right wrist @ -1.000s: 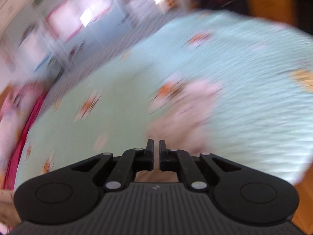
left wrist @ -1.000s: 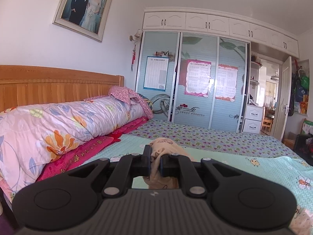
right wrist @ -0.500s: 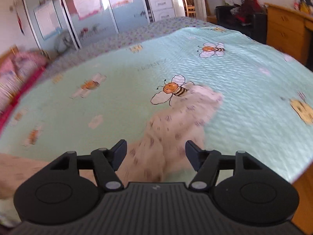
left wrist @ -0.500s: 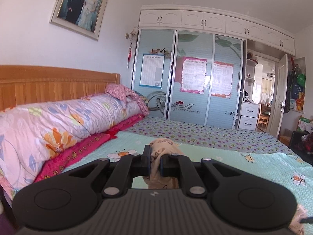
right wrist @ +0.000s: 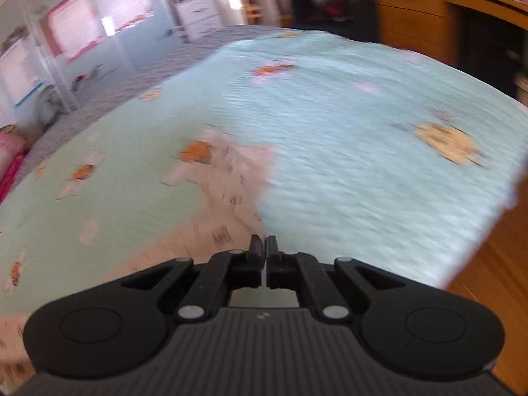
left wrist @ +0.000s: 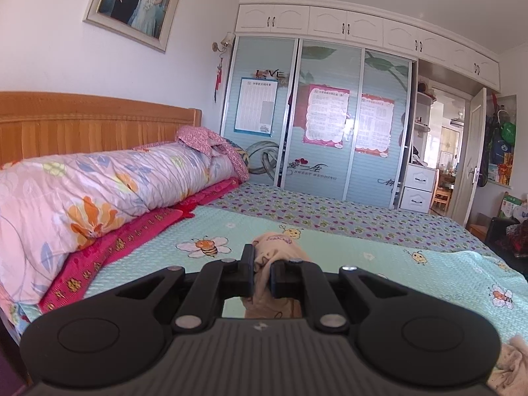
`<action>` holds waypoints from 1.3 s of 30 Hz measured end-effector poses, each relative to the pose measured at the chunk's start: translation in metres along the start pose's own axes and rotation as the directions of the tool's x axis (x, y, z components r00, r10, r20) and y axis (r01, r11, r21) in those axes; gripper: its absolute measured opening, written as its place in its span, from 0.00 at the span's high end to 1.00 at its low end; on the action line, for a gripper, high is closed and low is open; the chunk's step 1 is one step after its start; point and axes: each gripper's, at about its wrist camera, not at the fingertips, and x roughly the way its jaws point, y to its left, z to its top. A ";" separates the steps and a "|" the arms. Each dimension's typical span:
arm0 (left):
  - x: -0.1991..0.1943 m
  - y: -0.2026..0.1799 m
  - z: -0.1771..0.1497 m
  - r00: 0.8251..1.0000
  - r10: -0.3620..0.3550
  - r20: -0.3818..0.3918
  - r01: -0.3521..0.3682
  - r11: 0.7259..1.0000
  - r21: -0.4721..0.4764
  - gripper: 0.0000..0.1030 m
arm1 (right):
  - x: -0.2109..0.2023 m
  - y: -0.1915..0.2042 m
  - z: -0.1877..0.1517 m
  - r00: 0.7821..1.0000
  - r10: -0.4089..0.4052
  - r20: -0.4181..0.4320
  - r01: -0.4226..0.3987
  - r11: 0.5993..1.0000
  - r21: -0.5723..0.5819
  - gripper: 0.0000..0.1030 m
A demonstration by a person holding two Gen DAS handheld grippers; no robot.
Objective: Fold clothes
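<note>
A beige patterned garment (right wrist: pixel 231 191) lies spread on the mint bee-print bed cover (right wrist: pixel 363 165). In the blurred right wrist view my right gripper (right wrist: pixel 263 242) sits low at the garment's right edge. Its jaws are closing, almost together, with a thin pale sliver of cloth between the pads. In the left wrist view my left gripper (left wrist: pixel 262 264) is shut on a bunched part of the same garment (left wrist: pixel 277 247), which bulges above and below the pads. More of the cloth (left wrist: pixel 511 363) shows at the bottom right corner.
A rolled floral quilt (left wrist: pixel 99 191) on a red pillow lies along the wooden headboard (left wrist: pixel 82 122) to the left. Sliding wardrobe doors (left wrist: pixel 323 132) stand beyond the bed. The bed's right edge drops to wooden floor (right wrist: pixel 488 264), with a wooden desk (right wrist: pixel 429 16) behind.
My right gripper stood wide open over the garment half a second ago and has since shut at its right edge, lower down. The left gripper keeps its hold and has barely moved.
</note>
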 end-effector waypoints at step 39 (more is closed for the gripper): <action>0.132 -0.068 0.209 0.986 -0.023 0.164 0.011 0.997 0.078 0.91 | -0.022 0.278 0.313 0.707 0.678 0.203 -0.703 0.706 0.091 0.95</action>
